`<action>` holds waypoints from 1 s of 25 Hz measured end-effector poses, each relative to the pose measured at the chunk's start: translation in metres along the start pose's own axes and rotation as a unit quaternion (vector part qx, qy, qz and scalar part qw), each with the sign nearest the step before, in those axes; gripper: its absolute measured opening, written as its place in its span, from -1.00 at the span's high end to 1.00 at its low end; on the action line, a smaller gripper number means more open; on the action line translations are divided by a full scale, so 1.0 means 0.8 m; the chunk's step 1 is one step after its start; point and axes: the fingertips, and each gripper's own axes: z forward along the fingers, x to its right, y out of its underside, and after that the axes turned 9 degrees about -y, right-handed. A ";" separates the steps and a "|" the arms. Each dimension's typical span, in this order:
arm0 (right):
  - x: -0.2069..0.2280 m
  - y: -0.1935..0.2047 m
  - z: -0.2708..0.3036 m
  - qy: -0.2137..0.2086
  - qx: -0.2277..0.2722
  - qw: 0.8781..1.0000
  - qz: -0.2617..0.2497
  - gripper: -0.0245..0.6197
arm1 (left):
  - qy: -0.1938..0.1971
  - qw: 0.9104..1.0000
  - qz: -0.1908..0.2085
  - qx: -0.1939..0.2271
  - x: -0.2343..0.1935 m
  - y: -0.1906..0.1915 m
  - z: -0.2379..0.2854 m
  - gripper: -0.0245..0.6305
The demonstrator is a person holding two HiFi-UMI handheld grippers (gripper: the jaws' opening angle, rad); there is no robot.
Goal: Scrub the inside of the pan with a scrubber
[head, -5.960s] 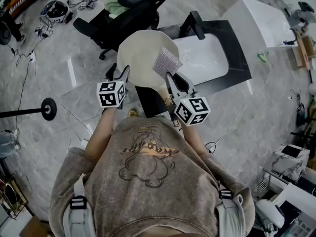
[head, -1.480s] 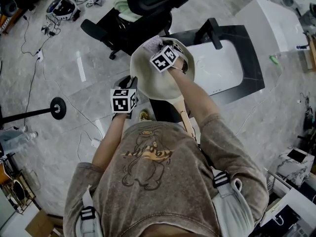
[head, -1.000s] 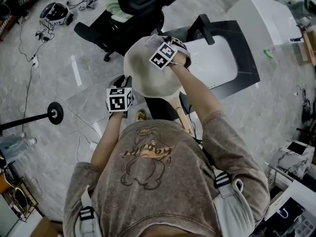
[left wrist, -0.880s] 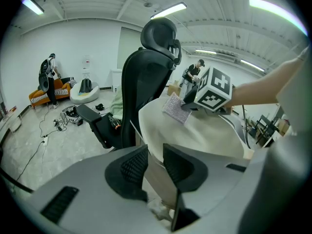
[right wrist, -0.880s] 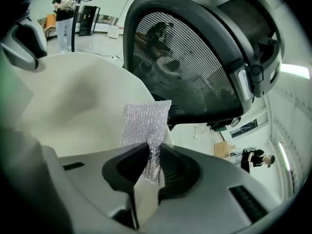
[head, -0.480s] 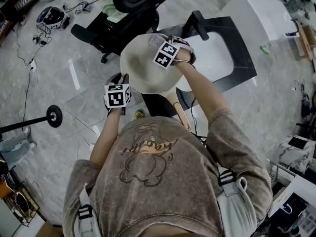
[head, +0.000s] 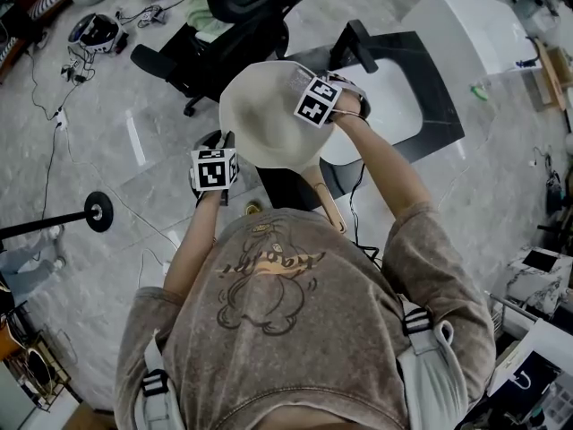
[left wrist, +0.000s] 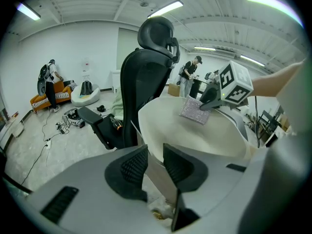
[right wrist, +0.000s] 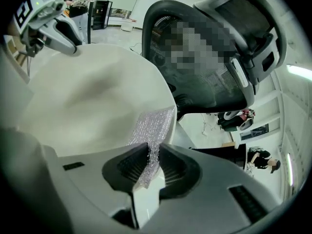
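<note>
A cream pan [head: 261, 119] is held tilted in front of me, its wooden handle [head: 328, 202] pointing back toward my body. My left gripper [head: 224, 143] is shut on the pan's near left rim, and in the left gripper view the thin wall runs between its pads [left wrist: 155, 162]. My right gripper [head: 303, 82] is shut on a silvery mesh scrubber [right wrist: 153, 126] and presses it against the inside of the pan [right wrist: 87, 96] near the far right rim. The left gripper view shows the scrubber [left wrist: 195, 111] lying flat on the pan's wall [left wrist: 195, 140] under the right gripper [left wrist: 204, 105].
A black office chair [head: 242, 7] stands just beyond the pan. To the right is a white sink basin [head: 398, 83] set in a black counter [head: 440, 106] with a black faucet [head: 354, 43]. A white cabinet [head: 466, 25] stands behind it, and cables and gear lie on the floor at left.
My right gripper has slid the scrubber rightward across the pan's inside, toward the right rim. The left gripper and the pan have kept still.
</note>
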 end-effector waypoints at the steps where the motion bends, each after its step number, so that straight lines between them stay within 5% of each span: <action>1: -0.002 0.003 -0.002 -0.004 -0.001 1.000 0.001 0.65 | 0.000 1.000 0.000 0.000 0.000 0.000 0.000 0.59; 25: -0.104 0.037 -0.028 -0.147 -0.003 0.989 0.008 0.65 | -0.005 1.000 0.000 0.000 0.001 0.000 0.000 0.59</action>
